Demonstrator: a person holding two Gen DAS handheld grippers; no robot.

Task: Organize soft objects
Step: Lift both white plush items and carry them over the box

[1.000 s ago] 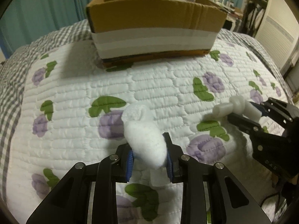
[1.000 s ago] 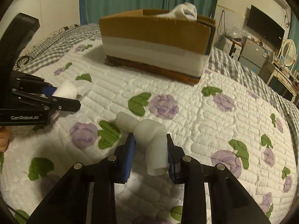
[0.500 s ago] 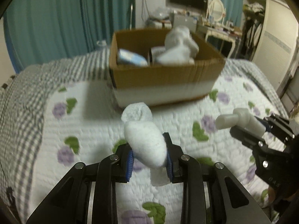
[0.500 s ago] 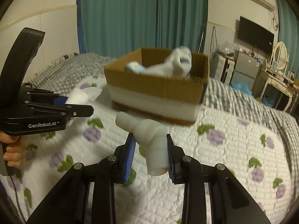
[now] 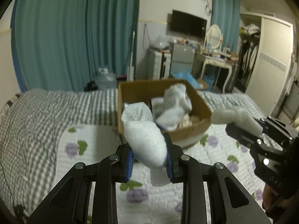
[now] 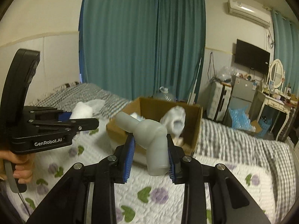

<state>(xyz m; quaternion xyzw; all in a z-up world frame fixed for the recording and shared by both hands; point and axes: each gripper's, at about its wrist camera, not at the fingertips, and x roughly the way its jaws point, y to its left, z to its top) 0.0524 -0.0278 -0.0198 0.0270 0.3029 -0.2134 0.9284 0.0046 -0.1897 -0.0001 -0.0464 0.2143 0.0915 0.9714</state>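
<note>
My left gripper point(image 5: 149, 160) is shut on a rolled white sock point(image 5: 145, 140), held up above the quilt. The right wrist view shows that same sock point(image 6: 82, 111) at left, in the left gripper point(image 6: 87, 121). My right gripper point(image 6: 149, 158) is shut on a bent white soft tube piece point(image 6: 149, 132); the left wrist view has this tube piece point(image 5: 233, 114) at right, in the right gripper point(image 5: 243, 128). Ahead on the bed stands an open cardboard box point(image 5: 198, 128) with white socks point(image 5: 175, 104) piled inside. Both held things hang in front of the box, short of its near wall point(image 6: 121, 128).
The bed has a white quilt point(image 5: 93, 149) with purple flowers and a grey checked blanket point(image 5: 46, 108) at left. Behind the bed are teal curtains point(image 6: 142, 46), a water jug point(image 5: 105, 78), a small fridge point(image 6: 241, 89), a dressing table point(image 5: 214, 59) and a wardrobe point(image 5: 271, 59). A hand point(image 6: 20, 166) holds the left gripper's handle.
Both grippers have risen well above the quilt with their loads, and the views have tilted up, so the inside of the box and the room behind now show. Both grips are unchanged.
</note>
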